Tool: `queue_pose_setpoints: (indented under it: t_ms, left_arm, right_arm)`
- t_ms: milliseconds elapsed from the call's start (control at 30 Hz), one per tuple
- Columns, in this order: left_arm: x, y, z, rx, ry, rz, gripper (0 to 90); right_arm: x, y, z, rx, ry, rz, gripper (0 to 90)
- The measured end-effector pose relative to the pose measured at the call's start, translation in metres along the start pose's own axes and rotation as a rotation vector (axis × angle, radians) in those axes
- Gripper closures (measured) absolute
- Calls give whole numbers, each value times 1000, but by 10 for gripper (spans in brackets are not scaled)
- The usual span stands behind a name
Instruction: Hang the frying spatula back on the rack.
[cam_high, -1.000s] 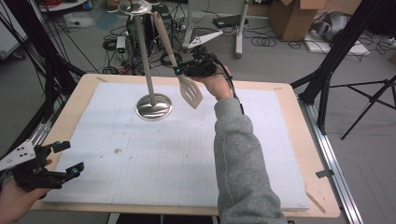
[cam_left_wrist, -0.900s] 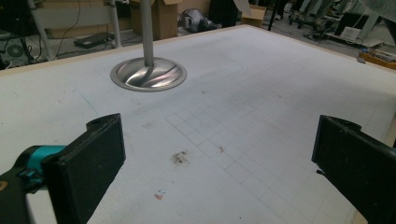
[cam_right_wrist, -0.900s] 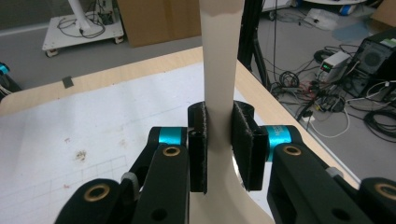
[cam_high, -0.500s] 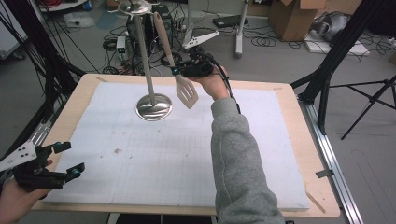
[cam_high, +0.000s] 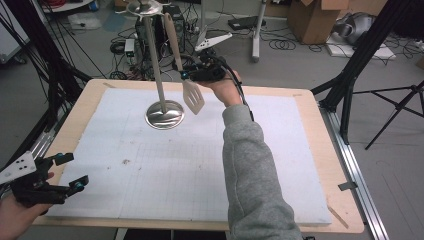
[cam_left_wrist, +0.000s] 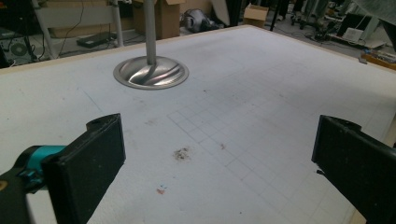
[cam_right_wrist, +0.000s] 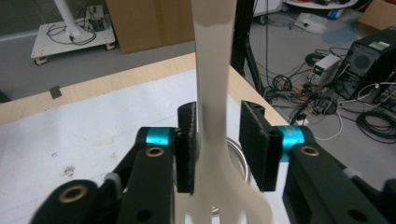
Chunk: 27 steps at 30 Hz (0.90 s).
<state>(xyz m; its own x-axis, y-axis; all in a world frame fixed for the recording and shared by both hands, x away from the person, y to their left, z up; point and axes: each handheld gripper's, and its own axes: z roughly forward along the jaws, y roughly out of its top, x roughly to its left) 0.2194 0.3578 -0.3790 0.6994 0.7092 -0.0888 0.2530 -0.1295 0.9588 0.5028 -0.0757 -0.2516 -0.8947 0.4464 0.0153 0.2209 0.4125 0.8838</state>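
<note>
A cream slotted spatula (cam_high: 192, 97) hangs by its handle from the top ring of a metal stand (cam_high: 156, 65), with its blade above the stand's round base (cam_high: 165, 116). My right gripper (cam_high: 190, 75) reaches in from the right, its jaws on either side of the handle (cam_right_wrist: 212, 70). The jaws have just been opening. In the right gripper view there is a gap between the handle and the right pad (cam_right_wrist: 254, 144). My left gripper (cam_high: 71, 172) rests at the table's near left corner, open, with only bare mat between its jaws (cam_left_wrist: 219, 154).
A white gridded mat (cam_high: 175, 170) covers the wooden table top (cam_high: 320, 130). The stand's base (cam_left_wrist: 150, 74) sits at the far middle-left. Cables, boxes and tripod legs lie on the floor beyond the table.
The spatula's blade has swung a little to the left, toward the pole, and the right hand has shifted slightly with it. The left gripper has stayed put.
</note>
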Motion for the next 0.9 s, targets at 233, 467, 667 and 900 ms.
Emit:
queue_pose_setpoints:
  t_ms: [233,467,667,900]
  left_arm:
    - [0,0,3,3,-5,-1,32]
    - [1,0,6,10,-9,-2,32]
    - [1,0,8,14,-13,3,32]
    - [1,-1,11,19,-15,-4,32]
  right_arm:
    - [0,-6,-8,2,40,6,432]
    - [1,-12,-14,-2,53,21,276]
    - [2,-17,-22,-22,54,23,148]
    - [7,-21,-24,-5,92,4,120]
